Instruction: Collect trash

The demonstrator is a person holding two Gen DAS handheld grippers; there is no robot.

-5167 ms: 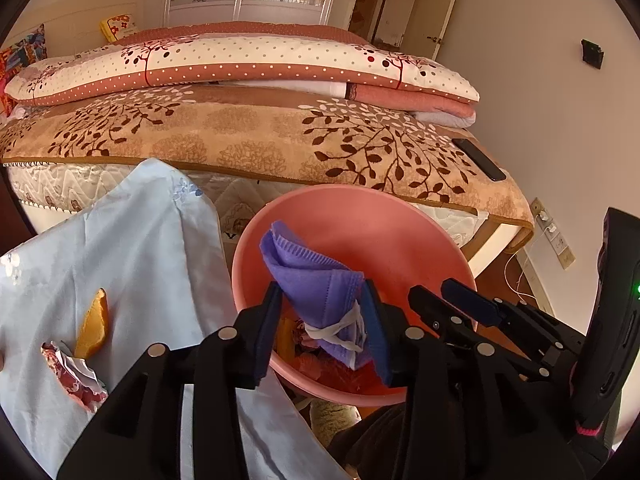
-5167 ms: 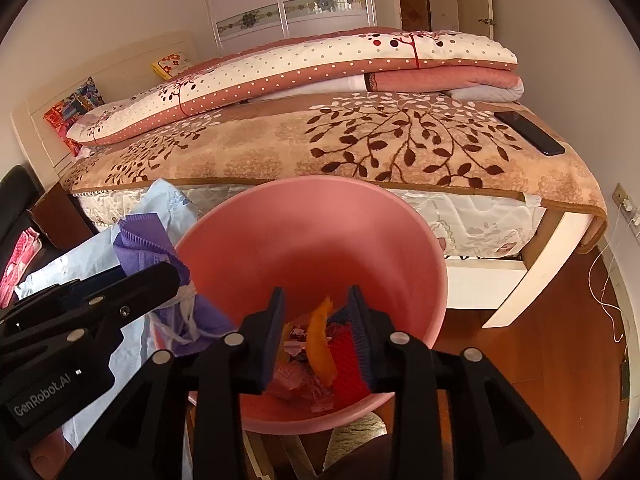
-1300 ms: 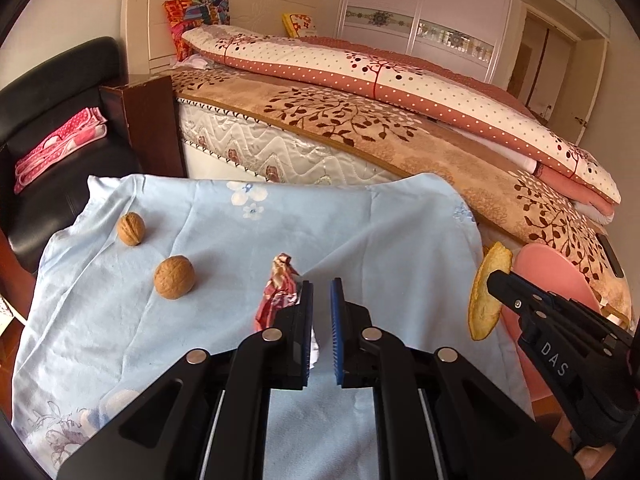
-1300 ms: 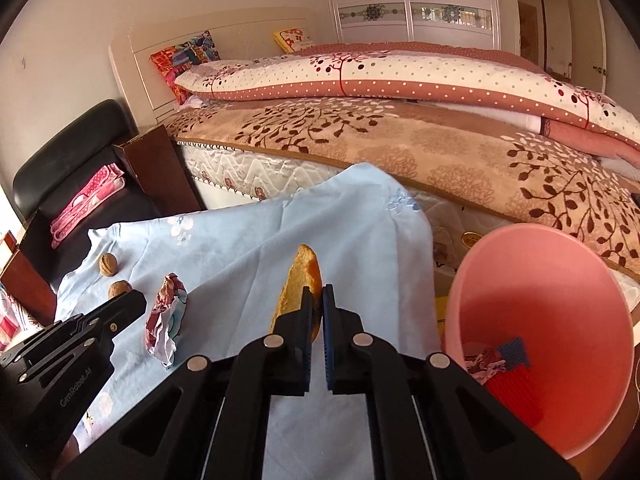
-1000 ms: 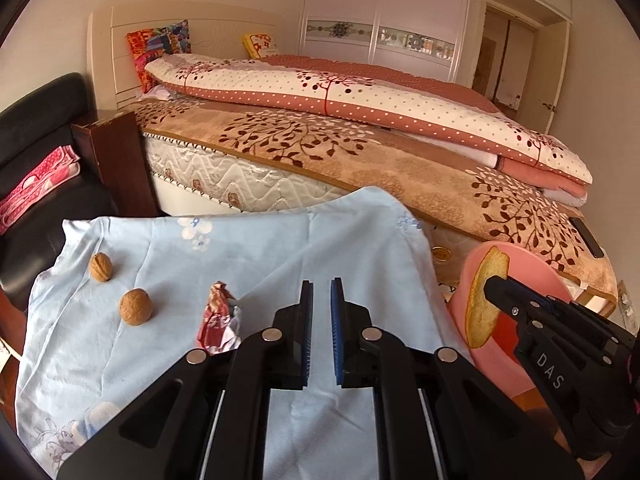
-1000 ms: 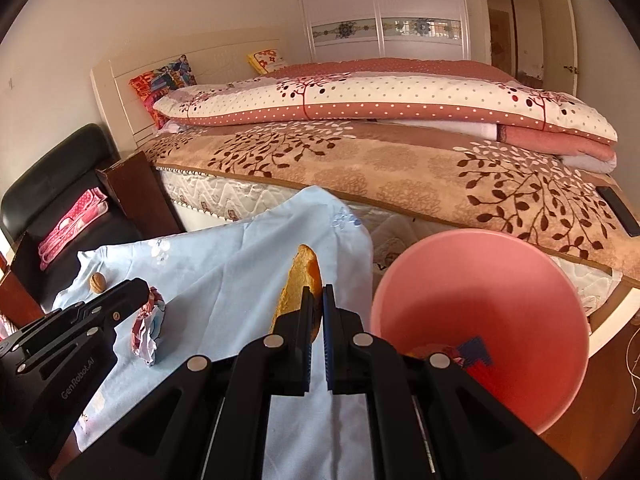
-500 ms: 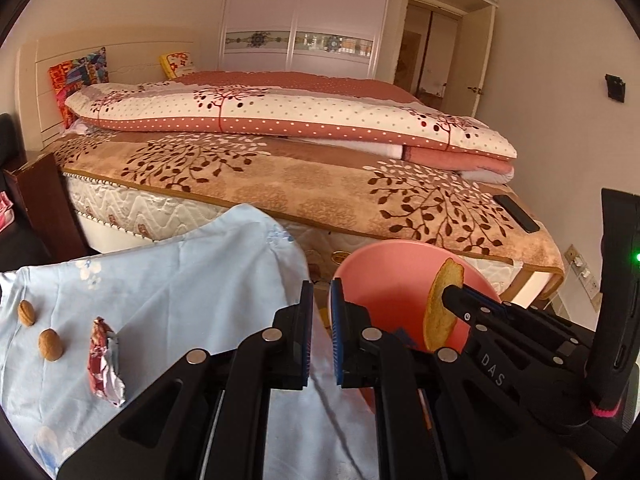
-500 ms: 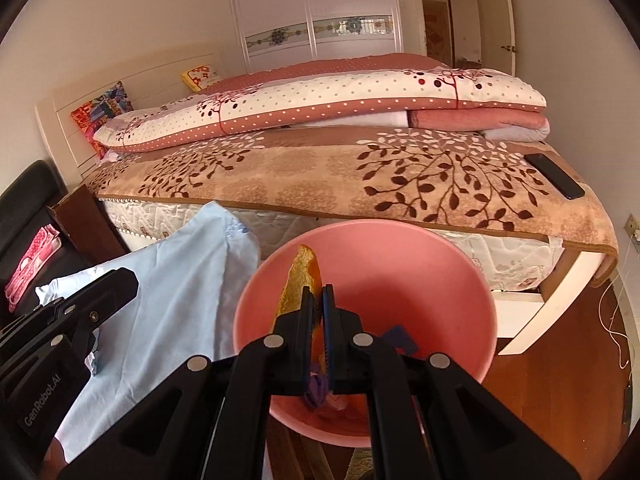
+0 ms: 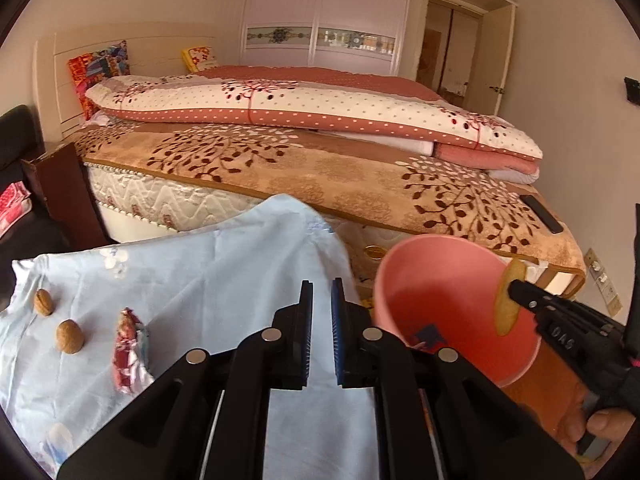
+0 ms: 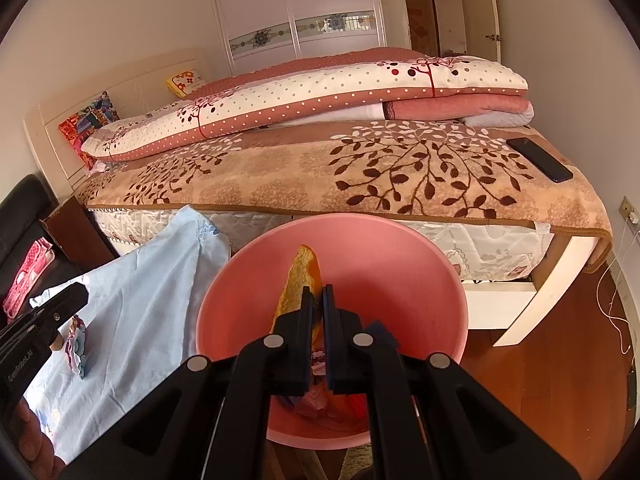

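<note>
We see a round pink plastic bin (image 10: pixel 420 280) standing between the bed (image 10: pixel 400 176) and the light-blue cloth-covered surface (image 9: pixel 224 264). Contents: blue scrap, red and pink crumpled wrappers at btm; exact items unclear.

Right tongs (image 10: pixel 317 300): pressed together, pinching a curved orange peel strip (image 10: pixel 299 280), pith side pale and rough, held over the bin mouth.

Left tongs (image 9: pixel 321 296): narrow gap, jaws have just been opening, nothing between them, above the cloth edge.

On the cloth approx. left of left tongs: crumpled red-and-silver foil wrapper (image 9: pixel 128 342) and two brown ridged walnuts (image 9: pixel 69 337), apart from each other.
</note>
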